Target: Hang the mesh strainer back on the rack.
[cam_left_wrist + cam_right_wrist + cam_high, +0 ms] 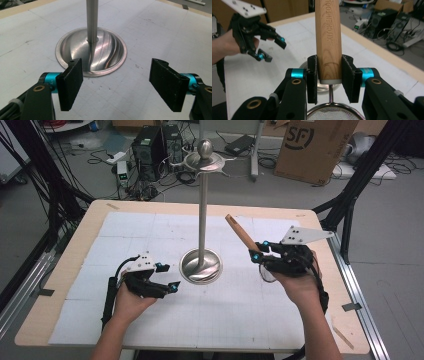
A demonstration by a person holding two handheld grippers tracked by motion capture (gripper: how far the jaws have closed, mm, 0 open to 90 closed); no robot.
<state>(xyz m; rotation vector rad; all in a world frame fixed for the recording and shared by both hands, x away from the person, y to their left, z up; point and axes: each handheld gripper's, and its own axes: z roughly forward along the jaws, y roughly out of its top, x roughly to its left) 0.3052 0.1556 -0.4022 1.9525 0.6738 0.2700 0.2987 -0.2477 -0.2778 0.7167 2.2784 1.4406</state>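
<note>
A tall steel stand point(202, 210) with a hooked ring at its top rises from a round dished base point(200, 266) in the middle of the table. My right gripper point(257, 251) point(329, 75) is shut on the wooden handle point(239, 233) point(328, 37) of a small strainer, held above the table to the right of the stand. The strainer's wire mesh bowl point(334, 115) hangs below the jaws. My left gripper point(168, 276) point(120, 82) is low on the left of the base point(91, 51), open, with nothing between its pads.
A white gridded mat point(150, 240) covers the wooden table point(65, 270). Beyond the far edge, on the floor, are computer cases point(150, 150), cables and a cardboard box point(315, 147). Black frame legs point(360, 175) stand at the right.
</note>
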